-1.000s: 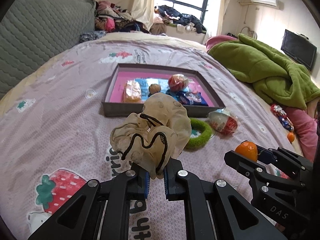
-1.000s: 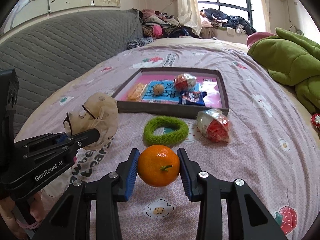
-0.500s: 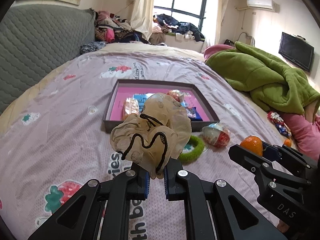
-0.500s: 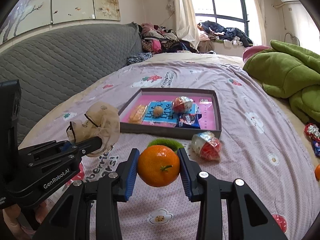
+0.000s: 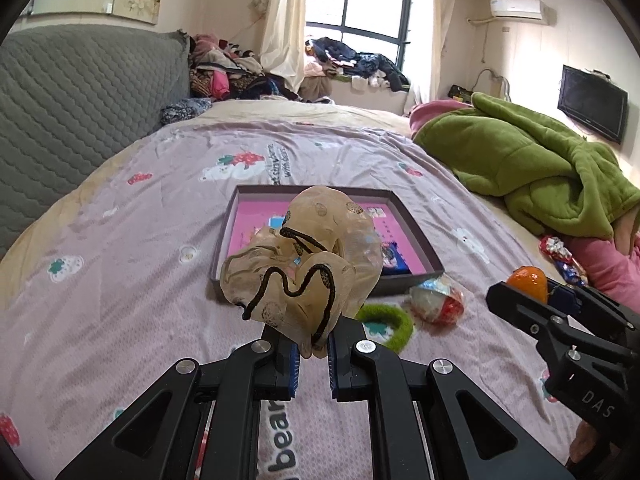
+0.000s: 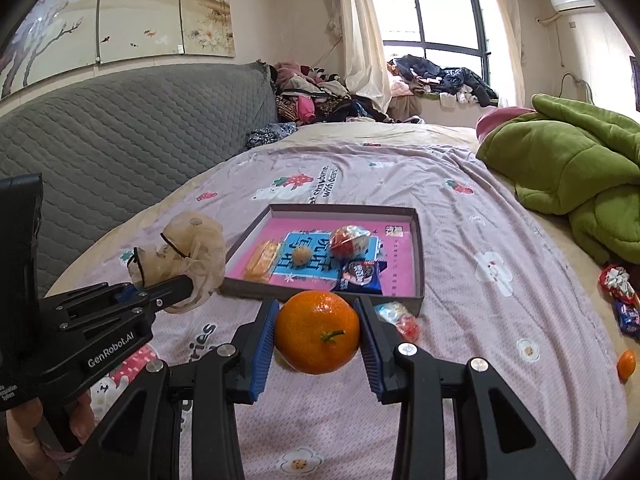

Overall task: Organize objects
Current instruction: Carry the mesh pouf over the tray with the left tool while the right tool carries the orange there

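In the left wrist view, the scrunchie [image 5: 304,264] hides the middle of the tray [image 5: 416,236], so most of the tray's contents cannot be identified. In the right wrist view, the orange [image 6: 317,332] covers the near rim of the tray [image 6: 419,248] and part of the foil-wrapped item [image 6: 400,320] beside it. Beyond the tray, the clothes pile [image 6: 316,96] is too jumbled to itemise.

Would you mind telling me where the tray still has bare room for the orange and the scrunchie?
The tray is bare along its right side, between the dark snack packet and the right wall, and across the far strip. Its left and middle are crowded: yellow packet, walnut, red-wrapped ball.
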